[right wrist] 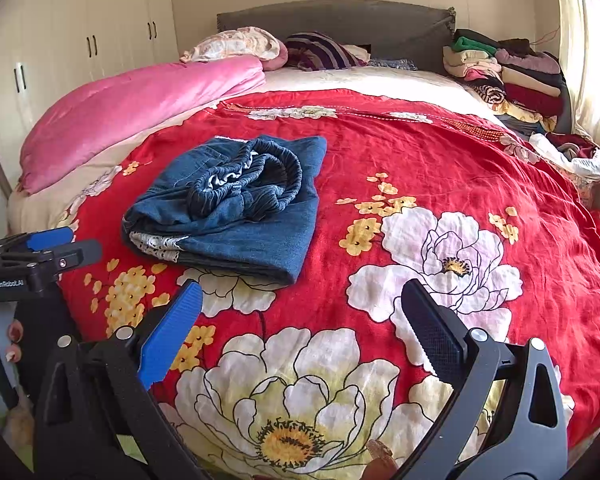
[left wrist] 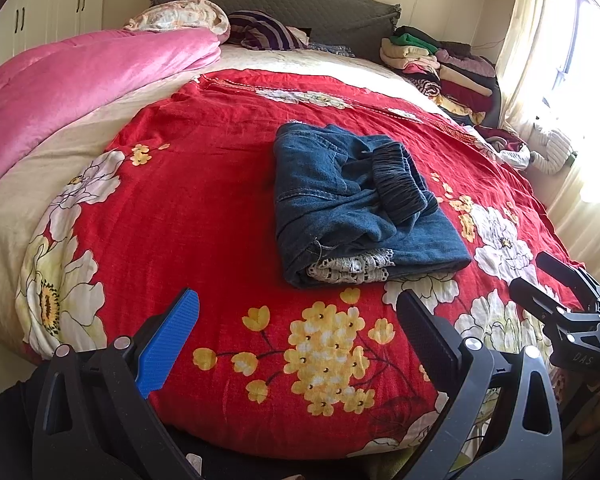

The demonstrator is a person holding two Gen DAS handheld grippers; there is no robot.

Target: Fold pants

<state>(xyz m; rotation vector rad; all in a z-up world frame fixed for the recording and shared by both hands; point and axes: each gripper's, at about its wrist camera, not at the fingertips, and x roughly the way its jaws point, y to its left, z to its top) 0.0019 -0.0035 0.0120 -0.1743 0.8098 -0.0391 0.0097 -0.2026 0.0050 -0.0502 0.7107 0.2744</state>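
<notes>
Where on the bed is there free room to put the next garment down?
Free: red floral cover right of the folded jeans, and the strip between the jeans and both open grippers, left gripper, right gripper. Crowded: clothes stack far right by the headboard; pink quilt along the left.

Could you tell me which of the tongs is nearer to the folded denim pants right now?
Left, though only slightly. The left tongs sit open just short of the folded denim pants, roughly in line with them. The right tongs are open too, offset to the pants' right.
</notes>
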